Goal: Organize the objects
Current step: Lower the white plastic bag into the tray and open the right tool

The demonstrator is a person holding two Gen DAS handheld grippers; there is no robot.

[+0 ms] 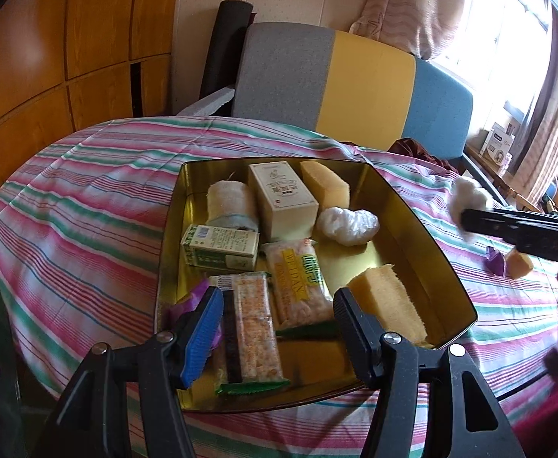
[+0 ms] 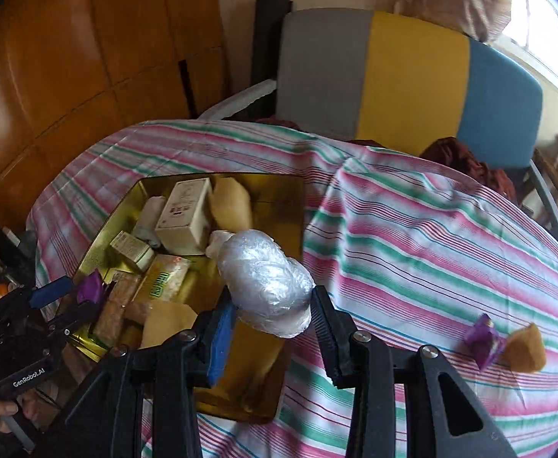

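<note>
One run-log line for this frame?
right gripper: shut on plastic-wrapped bundle, beside gold tin | left gripper: open, empty, over tin | loose: purple wrapper, sponge piece

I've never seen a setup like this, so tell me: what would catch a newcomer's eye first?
Probably the gold tin on the striped cloth, packed with snack packs, boxes and sponges. Next, the right claw above the tin's edge, gripping a white plastic-wrapped ball. Behind the table, a chair in grey, yellow and blue stands out.
</note>
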